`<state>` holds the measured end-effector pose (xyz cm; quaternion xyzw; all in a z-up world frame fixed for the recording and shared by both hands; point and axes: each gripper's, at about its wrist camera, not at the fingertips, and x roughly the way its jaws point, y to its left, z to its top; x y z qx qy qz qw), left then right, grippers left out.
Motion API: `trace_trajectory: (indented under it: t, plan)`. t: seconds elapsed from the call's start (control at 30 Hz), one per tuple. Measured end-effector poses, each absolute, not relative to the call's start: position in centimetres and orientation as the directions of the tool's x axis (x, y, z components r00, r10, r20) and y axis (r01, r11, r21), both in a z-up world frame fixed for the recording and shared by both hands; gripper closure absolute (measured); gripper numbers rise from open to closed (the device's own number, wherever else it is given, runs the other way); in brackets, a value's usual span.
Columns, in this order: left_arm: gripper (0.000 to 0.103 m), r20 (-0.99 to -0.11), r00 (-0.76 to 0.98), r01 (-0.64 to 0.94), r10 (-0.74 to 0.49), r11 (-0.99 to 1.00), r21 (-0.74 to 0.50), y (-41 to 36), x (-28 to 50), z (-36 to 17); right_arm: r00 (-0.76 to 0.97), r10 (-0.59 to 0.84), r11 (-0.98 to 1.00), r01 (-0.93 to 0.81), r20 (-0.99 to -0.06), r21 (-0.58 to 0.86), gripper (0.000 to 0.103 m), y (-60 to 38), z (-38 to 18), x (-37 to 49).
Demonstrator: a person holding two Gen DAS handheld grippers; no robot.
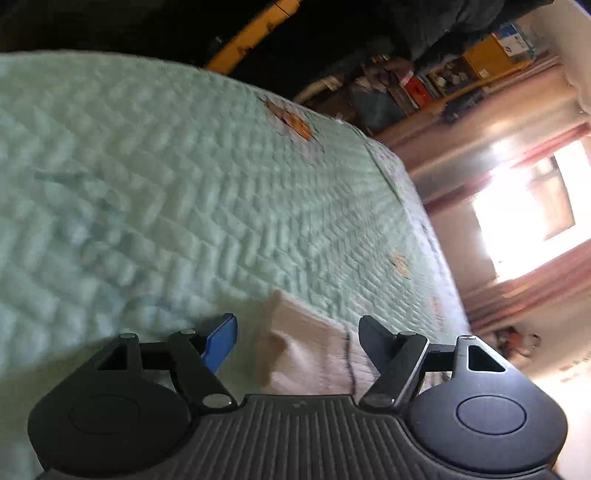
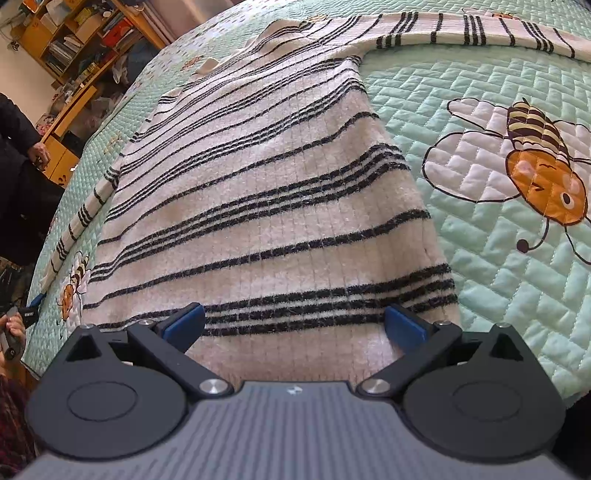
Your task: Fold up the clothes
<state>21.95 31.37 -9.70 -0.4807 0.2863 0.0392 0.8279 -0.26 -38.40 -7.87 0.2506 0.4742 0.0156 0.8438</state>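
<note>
A: Where is the sweater?

B: The striped sweater point(image 2: 258, 192) lies flat on the bed, on a mint-green quilted bedspread point(image 2: 480, 258). It is cream with groups of thin black stripes. One sleeve point(image 2: 480, 31) stretches out along the far edge of the right wrist view, and the other sleeve point(image 2: 79, 214) runs down the left side of the body.

A: And the right hand-held gripper?

B: The right hand-held gripper point(image 2: 295, 321) hovers at the near hem, jaws spread wide. Its blue pads point(image 2: 184, 321) sit over the lowest band of stripes, with cloth visible between them, but they do not pinch it.

A: The left one?

B: The left hand-held gripper point(image 1: 295, 336) stands open too. In its blurred view a cream end of the sweater point(image 1: 314, 350) with a dark stripe lies between the fingers, untouched by either. Only one blue pad point(image 1: 221, 343) shows; the other finger looks black from this side.

A: Anything else around?

B: A bee print point(image 2: 535, 177) decorates the bedspread right of the sweater, and a smaller bee point(image 2: 74, 288) sits near the left sleeve. Wooden shelves point(image 2: 74, 37) crowded with books and boxes stand beyond the bed. A bright window point(image 1: 528, 221) glares in the left wrist view.
</note>
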Motion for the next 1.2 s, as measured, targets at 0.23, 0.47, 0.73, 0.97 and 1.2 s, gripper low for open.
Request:
trace_trajectory:
  t: [0.23, 0.47, 0.73, 0.97, 1.2]
  plan:
    - [0.036, -0.498, 0.820, -0.324, -0.281, 0.489, -0.810, 31.5, 23.7, -11.0, 0.549, 0.257, 0.875, 0.218, -0.795, 0.433, 0.000, -38.3, -7.9, -0.2]
    - [0.092, -0.591, 0.784, -0.384, -0.189, 0.600, -0.702, 30.8, 23.7, -11.3, 0.560, 0.264, 0.871, 0.211, -0.785, 0.444, 0.001, -38.6, -7.5, -0.6]
    - [0.098, -0.551, 0.834, -0.376, 0.023, 0.754, -0.538, 28.4, 23.6, -4.7, 0.572, 0.255, 0.870, 0.215, -0.780, 0.443, 0.001, -38.5, -7.1, -1.1]
    - [0.095, -0.663, 0.746, -0.456, 0.062, 0.772, -0.442, 29.1, 25.0, -6.6, 0.598, 0.280, 0.856, 0.198, -0.751, 0.477, 0.001, -38.5, -6.7, -1.2]
    - [0.070, -0.608, 0.769, -0.588, 0.200, 0.595, -0.548, 31.4, 20.3, -6.6, 0.625, 0.302, 0.834, 0.192, -0.720, 0.517, 0.001, -39.3, -6.4, -1.7]
